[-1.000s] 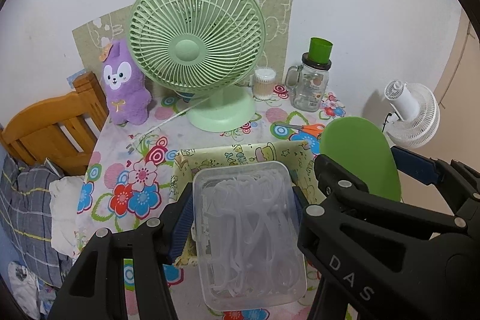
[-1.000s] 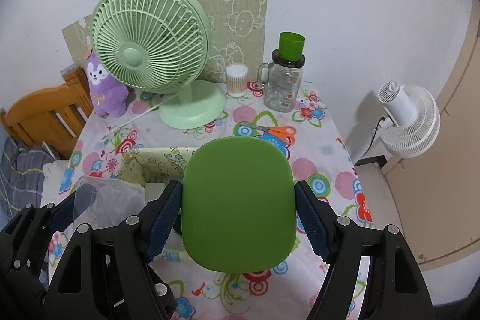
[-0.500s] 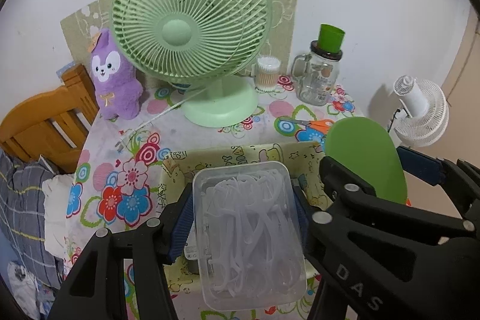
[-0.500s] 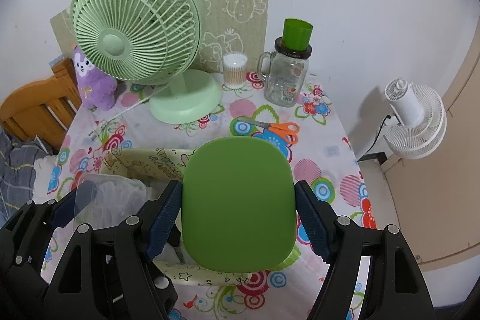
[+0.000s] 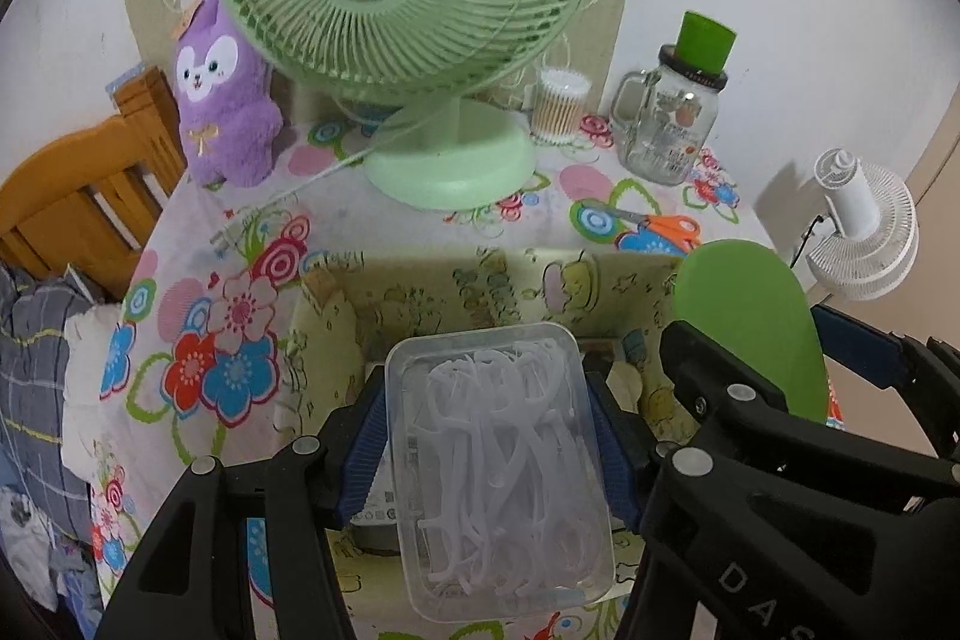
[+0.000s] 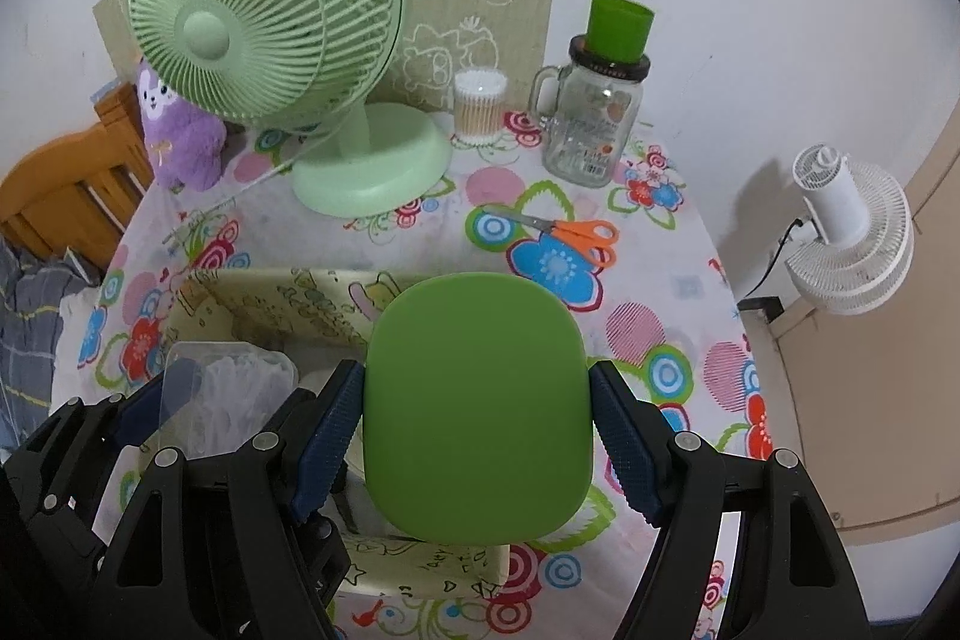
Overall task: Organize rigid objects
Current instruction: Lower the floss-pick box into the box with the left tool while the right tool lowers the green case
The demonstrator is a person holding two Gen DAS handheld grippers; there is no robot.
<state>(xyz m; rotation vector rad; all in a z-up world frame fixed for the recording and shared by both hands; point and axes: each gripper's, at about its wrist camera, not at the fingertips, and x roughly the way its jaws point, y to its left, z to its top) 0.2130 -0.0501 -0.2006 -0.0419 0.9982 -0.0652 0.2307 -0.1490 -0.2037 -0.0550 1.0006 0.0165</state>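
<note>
My left gripper (image 5: 486, 436) is shut on a clear plastic box of white floss picks (image 5: 498, 466), held over the inside of a pale yellow cartoon-print storage box (image 5: 456, 280). My right gripper (image 6: 477, 406) is shut on a flat green rounded lid-like piece (image 6: 477, 400), held above the same storage box (image 6: 270, 304), at its right half. In the left wrist view the green piece (image 5: 750, 322) shows at the right, with the right gripper's black frame below it. In the right wrist view the clear box (image 6: 228, 388) sits low at the left.
A green table fan (image 5: 408, 28), a purple plush toy (image 5: 225, 94), a cotton swab jar (image 5: 561, 103) and a glass mug jar with a green cup (image 5: 672, 124) stand at the back. Orange scissors (image 6: 564, 235) lie behind the storage box. A wooden chair (image 5: 78, 196) is at the left.
Both grippers have sunk and moved forward with their loads; the clear box and the green piece now hang lower over the storage box, and the fan looms larger.
</note>
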